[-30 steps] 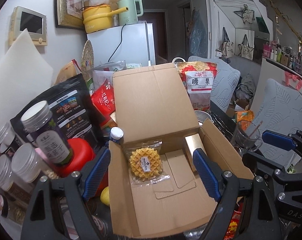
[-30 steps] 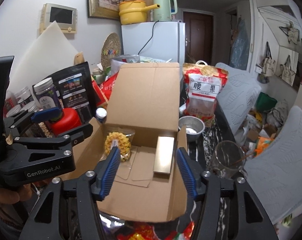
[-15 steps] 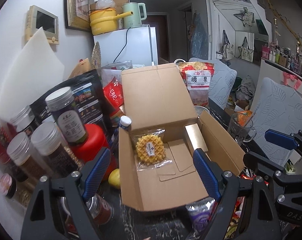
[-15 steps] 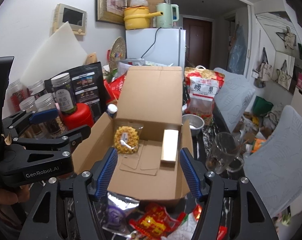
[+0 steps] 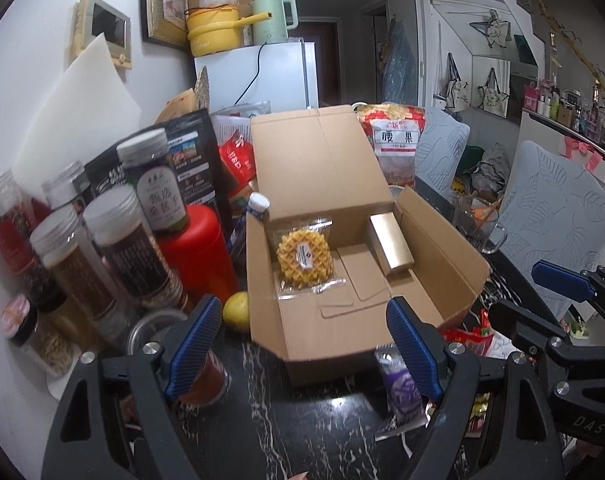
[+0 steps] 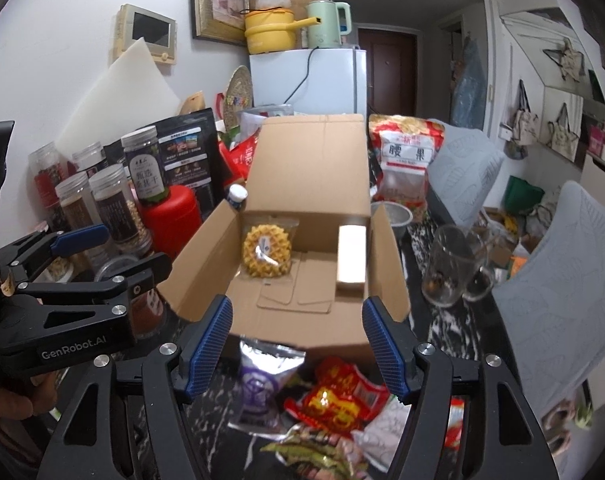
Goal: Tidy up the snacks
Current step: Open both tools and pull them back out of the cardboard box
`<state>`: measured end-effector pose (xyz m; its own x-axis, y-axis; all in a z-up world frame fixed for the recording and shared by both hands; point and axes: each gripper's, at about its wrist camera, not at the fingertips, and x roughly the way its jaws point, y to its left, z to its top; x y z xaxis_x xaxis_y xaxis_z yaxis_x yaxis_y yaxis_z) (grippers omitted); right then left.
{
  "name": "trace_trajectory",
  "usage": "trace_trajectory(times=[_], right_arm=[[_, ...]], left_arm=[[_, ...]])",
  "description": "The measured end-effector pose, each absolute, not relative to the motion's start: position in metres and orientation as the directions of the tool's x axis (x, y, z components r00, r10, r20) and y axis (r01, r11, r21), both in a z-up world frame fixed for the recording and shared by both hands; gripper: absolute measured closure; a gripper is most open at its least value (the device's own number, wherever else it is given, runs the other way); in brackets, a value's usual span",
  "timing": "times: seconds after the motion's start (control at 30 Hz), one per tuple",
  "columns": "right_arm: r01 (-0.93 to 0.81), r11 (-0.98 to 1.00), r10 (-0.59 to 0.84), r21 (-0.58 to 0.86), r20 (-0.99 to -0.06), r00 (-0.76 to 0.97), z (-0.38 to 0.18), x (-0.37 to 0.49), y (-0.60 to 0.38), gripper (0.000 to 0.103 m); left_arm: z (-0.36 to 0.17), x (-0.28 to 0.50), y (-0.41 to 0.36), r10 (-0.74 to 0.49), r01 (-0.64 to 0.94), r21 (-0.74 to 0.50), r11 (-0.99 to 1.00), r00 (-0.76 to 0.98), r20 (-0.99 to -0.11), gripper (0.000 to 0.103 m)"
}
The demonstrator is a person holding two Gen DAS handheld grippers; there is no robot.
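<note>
Your left gripper & right gripper are both wide apart, holding nothing. The waffle pack (w/ a gold bar beside it) lies in the box.

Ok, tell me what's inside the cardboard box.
Inside the cardboard box: a wrapped waffle against the back left, a gold bar-shaped pack along the right wall. Its near floor is hidden by the front wall.
</note>
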<state>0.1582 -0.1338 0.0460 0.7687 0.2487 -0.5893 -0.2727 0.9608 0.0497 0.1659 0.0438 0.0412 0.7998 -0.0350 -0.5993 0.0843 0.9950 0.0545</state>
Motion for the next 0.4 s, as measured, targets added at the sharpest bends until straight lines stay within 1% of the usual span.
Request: trace_trajectory(times=[0.4], right_arm=[[-0.236, 0.969, 0.229, 0.069, -0.602, 0.765, 0.031, 0.133, -0.135, 0.035]], left_arm=[[0.026, 0.148, 0.053, -0.032, 0.068, 0.036, 0.997, 0.792, -0.609, 0.018]])
